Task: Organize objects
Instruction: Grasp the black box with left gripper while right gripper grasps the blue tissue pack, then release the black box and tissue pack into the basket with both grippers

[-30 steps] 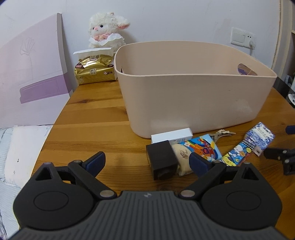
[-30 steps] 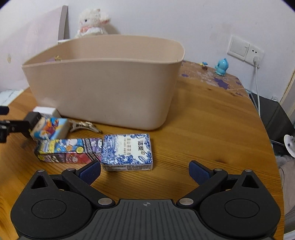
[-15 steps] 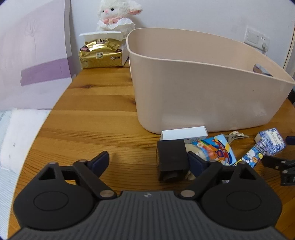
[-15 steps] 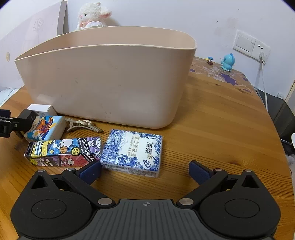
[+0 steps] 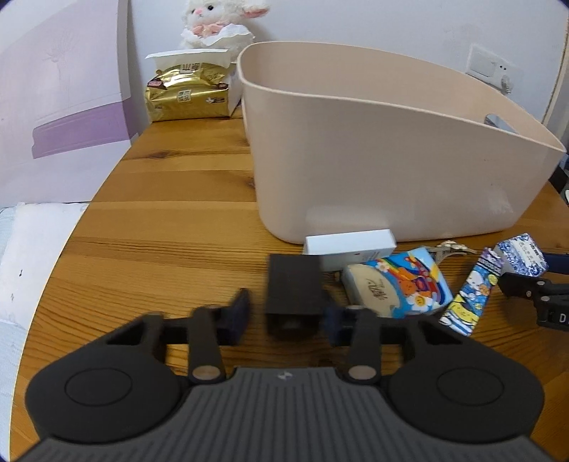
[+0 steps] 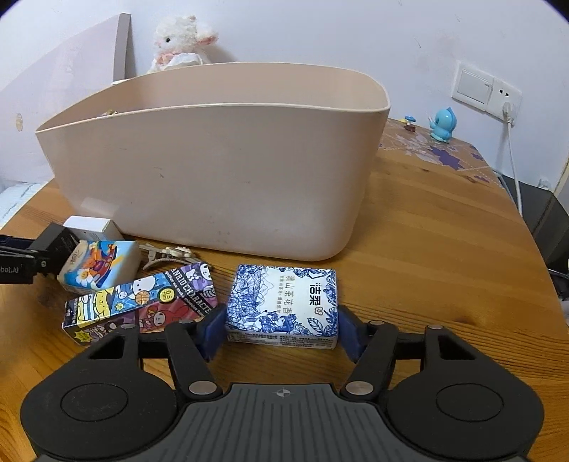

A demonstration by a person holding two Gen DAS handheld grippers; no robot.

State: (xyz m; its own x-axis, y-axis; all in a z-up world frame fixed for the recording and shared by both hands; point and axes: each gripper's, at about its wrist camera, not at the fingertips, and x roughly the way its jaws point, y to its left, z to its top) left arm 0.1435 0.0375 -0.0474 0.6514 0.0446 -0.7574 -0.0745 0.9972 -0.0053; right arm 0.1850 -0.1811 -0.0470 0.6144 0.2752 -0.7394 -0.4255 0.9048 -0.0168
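Observation:
A beige bin stands on the wooden table; it also shows in the right wrist view. In front of it lie a black box, a white box, a cartoon tissue pack, a Sanrio carton, a hair clip and a blue-white tissue pack. My left gripper straddles the black box, its right pad touching, a gap at the left pad. My right gripper straddles the blue-white pack, both pads at its sides.
A gold packet and a plush lamb sit at the back left by a leaning board. A blue figurine, wall socket and cable are at the back right. The table edge drops off left.
Both grippers moved forward and narrowed. The left jaws now straddle the black box; the right jaws have closed in on the blue-white tissue pack.

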